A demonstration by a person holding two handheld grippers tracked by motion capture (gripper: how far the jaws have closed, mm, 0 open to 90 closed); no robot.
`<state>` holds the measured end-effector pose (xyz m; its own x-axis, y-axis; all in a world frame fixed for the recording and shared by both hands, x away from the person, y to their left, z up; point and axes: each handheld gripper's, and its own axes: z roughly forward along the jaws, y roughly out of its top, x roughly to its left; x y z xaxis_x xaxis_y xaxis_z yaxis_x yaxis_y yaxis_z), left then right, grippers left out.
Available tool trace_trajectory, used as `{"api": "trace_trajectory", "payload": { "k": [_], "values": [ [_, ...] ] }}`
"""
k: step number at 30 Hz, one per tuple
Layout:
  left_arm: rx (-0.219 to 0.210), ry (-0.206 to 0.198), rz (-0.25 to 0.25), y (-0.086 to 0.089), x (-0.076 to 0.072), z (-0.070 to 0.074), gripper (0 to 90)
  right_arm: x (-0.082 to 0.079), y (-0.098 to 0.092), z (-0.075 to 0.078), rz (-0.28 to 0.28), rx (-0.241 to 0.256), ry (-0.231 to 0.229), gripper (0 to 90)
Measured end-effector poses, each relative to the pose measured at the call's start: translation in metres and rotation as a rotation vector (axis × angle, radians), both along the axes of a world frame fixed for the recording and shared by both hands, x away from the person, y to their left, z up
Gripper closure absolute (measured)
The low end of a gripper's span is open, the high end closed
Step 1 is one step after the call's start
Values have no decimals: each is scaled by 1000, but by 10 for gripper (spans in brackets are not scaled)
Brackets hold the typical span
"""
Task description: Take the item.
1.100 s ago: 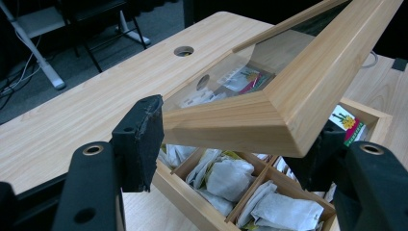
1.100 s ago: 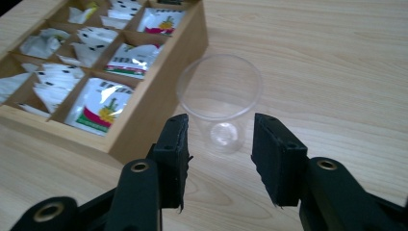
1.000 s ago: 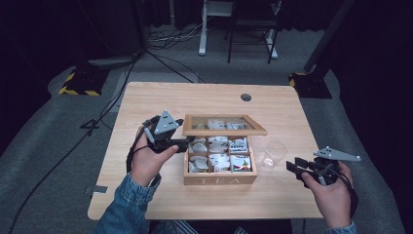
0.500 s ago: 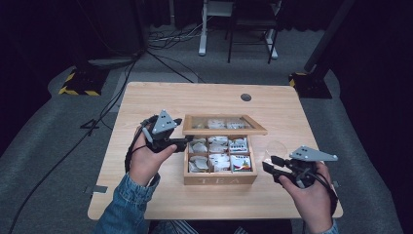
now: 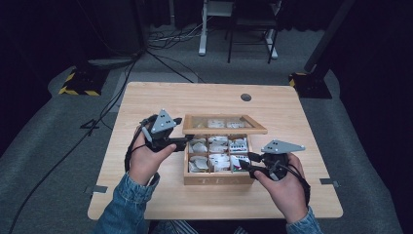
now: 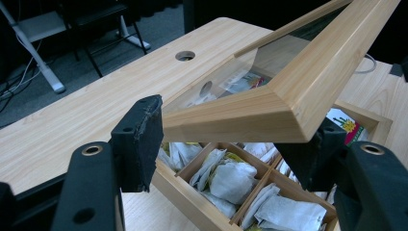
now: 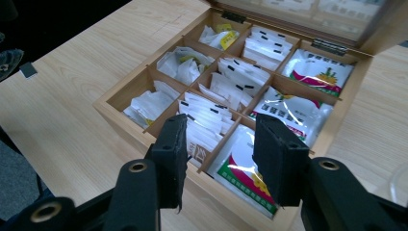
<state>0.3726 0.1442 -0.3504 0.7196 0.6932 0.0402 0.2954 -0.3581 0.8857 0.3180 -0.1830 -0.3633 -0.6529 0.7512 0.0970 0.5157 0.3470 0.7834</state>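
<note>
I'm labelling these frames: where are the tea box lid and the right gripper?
tea box lid (image 6: 284, 96), left gripper view, on its wooden frame corner.
right gripper (image 7: 219, 159), right gripper view, midway between its fingertips.

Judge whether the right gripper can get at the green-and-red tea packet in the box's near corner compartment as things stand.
Probably yes: the left gripper props the lid up, and the right gripper, fingers apart, hovers just above that packet with nothing between.

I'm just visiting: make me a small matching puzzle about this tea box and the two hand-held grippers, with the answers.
Things:
1. glass lid
2. left gripper
3. right gripper
4. tea box

States:
A. jaws apart above the front right compartment
B. raised open
C. at the lid's corner
D. wooden, nine compartments of tea bags

Pairs: 1-B, 2-C, 3-A, 4-D
</note>
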Motion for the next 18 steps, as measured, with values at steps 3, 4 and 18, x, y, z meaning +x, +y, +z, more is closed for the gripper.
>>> {"api": "trace_trajectory", "payload": {
  "k": [3, 4, 18],
  "values": [
    [-2, -1, -1, 0, 0, 0, 356, 3, 7, -2, 10, -4, 3, 554],
    [-2, -1, -1, 0, 0, 0, 355, 3, 7, -2, 10, -4, 3, 554],
    [9, -9, 0, -1, 1, -2, 345, 15, 58, -19, 101, -28, 10, 550]
  ]
}}
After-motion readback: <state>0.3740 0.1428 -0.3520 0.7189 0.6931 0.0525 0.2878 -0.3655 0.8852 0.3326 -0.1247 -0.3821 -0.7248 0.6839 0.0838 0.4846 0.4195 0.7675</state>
